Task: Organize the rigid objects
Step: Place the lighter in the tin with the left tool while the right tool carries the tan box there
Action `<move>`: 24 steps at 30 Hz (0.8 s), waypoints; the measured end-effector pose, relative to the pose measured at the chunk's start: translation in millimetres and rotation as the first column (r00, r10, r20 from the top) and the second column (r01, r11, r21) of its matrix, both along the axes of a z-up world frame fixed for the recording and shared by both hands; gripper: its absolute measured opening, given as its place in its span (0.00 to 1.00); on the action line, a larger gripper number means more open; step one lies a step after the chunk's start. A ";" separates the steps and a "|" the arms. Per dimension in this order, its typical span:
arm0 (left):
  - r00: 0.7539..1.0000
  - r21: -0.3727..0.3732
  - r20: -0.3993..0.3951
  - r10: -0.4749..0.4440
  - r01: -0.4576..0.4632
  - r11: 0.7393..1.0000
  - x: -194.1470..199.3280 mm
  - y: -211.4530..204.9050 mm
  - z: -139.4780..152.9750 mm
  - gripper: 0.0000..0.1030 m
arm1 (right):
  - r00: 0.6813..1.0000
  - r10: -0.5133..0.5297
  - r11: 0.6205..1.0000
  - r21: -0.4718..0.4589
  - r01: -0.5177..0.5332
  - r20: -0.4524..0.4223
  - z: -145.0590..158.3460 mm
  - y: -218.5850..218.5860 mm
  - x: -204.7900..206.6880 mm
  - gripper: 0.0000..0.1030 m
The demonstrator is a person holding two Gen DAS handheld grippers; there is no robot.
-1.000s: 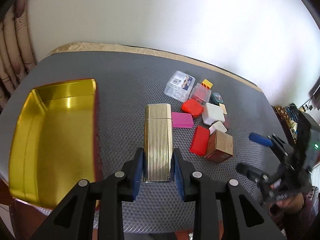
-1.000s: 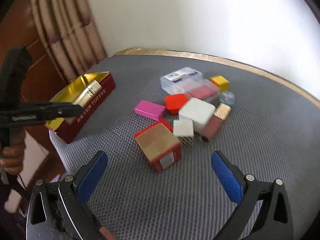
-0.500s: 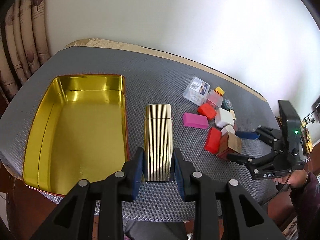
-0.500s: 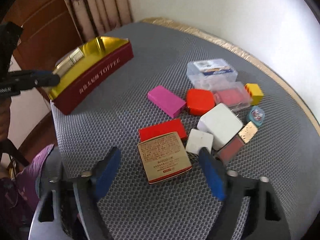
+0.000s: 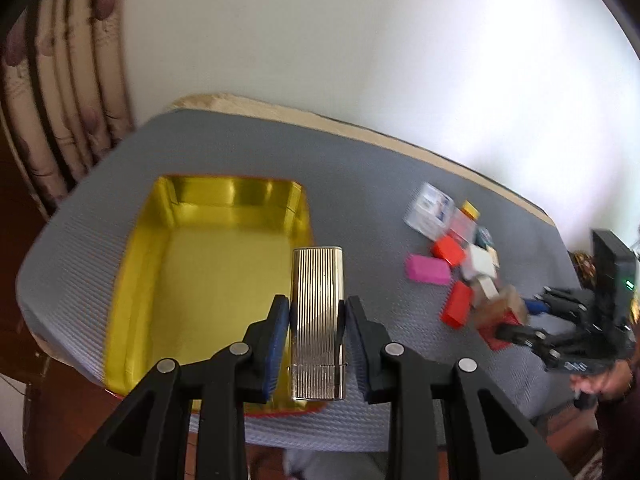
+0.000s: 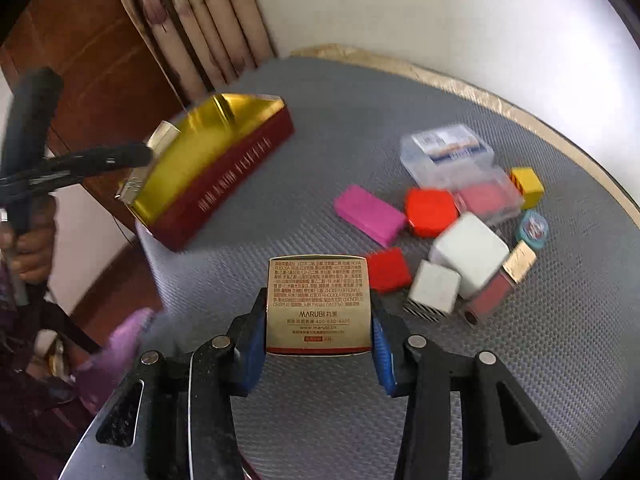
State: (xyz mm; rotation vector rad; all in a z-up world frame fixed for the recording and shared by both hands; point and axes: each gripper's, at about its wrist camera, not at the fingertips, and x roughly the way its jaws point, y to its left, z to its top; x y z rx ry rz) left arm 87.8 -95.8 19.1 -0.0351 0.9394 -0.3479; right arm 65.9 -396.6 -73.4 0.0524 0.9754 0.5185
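Grey mesh table (image 6: 320, 128): it carries everything, the tin at one end and the loose pile at the other, with bare mat between them for a clean carry.
Gold tin (image 5: 208, 280): red outside, shiny gold inside, lying open and seemingly empty; any piece should go in low and flat against a wall so later ones fit.
Ribbed gold case (image 5: 317, 320): the left gripper (image 5: 316, 320) has it clamped by its long sides, just beside the tin's near right edge; I would bring it fully over the rim before letting go, since it looks slick and could skid.
Printed gold box (image 6: 319, 304): it sits between the pads of the right gripper (image 6: 319, 316), whose jaws are closing onto its side faces; the hold looks square, and it is best kept level.
Loose pile: pink block (image 6: 368, 214), red hexagon (image 6: 430, 212), white cubes (image 6: 468, 254) and clear cases (image 6: 448, 154) lie close together; they wait their turn, so lift clear of them.
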 end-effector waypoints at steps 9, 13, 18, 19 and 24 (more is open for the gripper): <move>0.993 0.095 0.059 0.099 -0.104 0.990 41.0 34.6 4.6 0.28 | 0.995 0.039 0.993 0.110 -0.050 0.094 45.9 53.9 25.7 0.40; 0.987 0.148 0.073 0.142 -0.151 0.977 45.6 42.0 -4.7 0.28 | 0.989 0.089 0.988 0.119 -0.103 0.123 61.2 97.7 44.1 0.40; 0.972 0.057 0.052 0.229 -0.232 0.971 25.2 67.0 -1.6 0.30 | 0.983 0.132 0.981 0.128 -0.148 0.126 65.3 145.9 72.4 0.40; 0.969 0.059 0.048 0.241 -0.243 0.968 20.0 70.1 -2.0 0.31 | 0.982 0.141 0.980 0.125 -0.157 0.124 64.6 154.7 78.8 0.40; 0.965 0.050 0.034 0.258 -0.260 0.964 -3.5 81.4 -9.9 0.34 | 0.982 0.161 0.982 0.088 -0.169 0.098 51.5 200.9 117.7 0.40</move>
